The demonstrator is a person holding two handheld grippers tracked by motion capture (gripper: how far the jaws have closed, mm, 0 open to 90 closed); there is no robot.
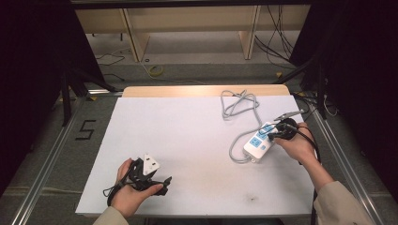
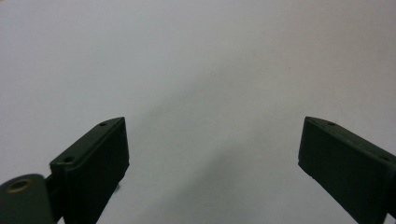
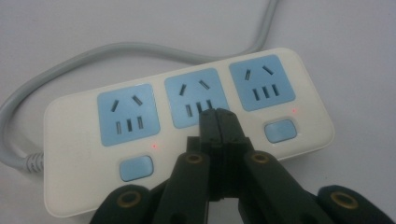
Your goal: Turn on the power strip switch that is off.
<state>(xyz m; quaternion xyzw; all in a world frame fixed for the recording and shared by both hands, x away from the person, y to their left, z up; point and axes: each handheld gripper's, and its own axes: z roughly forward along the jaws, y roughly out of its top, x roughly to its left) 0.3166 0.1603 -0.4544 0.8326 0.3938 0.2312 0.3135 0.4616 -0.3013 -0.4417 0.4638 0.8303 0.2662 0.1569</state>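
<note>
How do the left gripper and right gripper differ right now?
The left gripper has its jaws wide apart over bare table; the right gripper has its jaws shut together. The left is near no object; the right's tips sit over the power strip, at its middle socket. Both are hand-held.

White table [image 1: 187, 140] with a pale wood edge [image 1: 202, 90] at twelve o'clock; grey floor [image 1: 42, 154] marked "5" [image 1: 86, 130] at nine o'clock; wooden shelving [image 1: 187, 28] beyond; loose cables [image 1: 277, 42] at one o'clock.
</note>
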